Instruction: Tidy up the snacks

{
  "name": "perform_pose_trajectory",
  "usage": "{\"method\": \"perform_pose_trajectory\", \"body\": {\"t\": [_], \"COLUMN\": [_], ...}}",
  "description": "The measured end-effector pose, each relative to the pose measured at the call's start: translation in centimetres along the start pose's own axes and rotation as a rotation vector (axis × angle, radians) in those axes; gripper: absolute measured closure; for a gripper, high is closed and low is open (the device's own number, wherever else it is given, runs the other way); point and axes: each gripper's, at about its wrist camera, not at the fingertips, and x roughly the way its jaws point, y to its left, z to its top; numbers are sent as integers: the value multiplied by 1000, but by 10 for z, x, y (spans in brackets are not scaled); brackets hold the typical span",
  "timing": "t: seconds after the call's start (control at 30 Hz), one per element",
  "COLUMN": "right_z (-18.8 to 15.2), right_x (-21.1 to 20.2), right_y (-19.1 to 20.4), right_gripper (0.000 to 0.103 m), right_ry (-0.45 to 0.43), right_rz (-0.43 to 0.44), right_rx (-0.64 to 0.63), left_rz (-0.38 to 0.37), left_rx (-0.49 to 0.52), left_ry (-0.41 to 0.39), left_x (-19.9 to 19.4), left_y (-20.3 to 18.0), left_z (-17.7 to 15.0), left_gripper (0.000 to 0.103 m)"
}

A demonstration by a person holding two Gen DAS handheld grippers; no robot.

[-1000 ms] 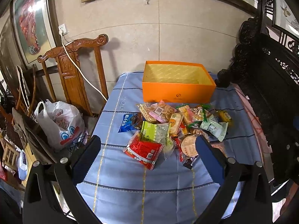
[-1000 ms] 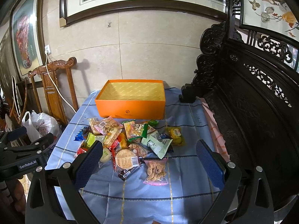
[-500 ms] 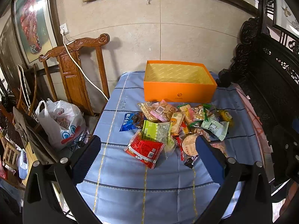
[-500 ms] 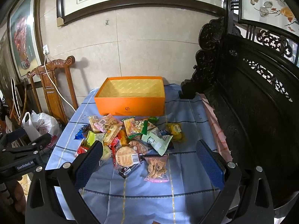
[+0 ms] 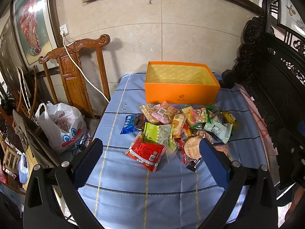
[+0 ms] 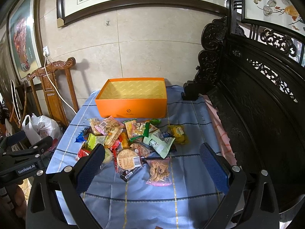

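A matt orange cardboard box (image 5: 181, 93) is seen on a woven blue tablecloth (image 5: 152, 187). The snack packets (image 5: 179, 129) are wrapped in glossy, crinkled plastic film. A polished wooden chair (image 5: 74, 76) is set against smooth stone wall tiles (image 5: 133, 38).

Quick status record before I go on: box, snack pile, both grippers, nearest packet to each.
box: orange box, open, looks empty, at the table's far end
snacks: loose pile on the blue cloth, in front of the box, none inside
left gripper: open, empty, above the near edge
right gripper: open, empty
nearest to left: red packet
nearest to right: pink-edged cracker bag
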Motion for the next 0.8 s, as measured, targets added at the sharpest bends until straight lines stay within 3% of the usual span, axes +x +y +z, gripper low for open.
{"method": "perform_pose_trajectory", "body": {"t": [0.57,0.7,0.8], "right_z": [-3,-19,-35], "right_x": [7,16,43], "right_y": [0,-4,-7], "right_gripper": [3,3,4], "right_ry": [15,79,233], "right_rz": [8,84,229], "right_rx": [2,46,61], "left_rz": [0,-5,-21], "left_rx": [-1,-6,-43], "left_ry": [11,26,42], "left_x": [2,9,19], "left_y": [-2,-3,5], "left_z": [-2,-4,-8], "left_gripper": [4,4,4]}}
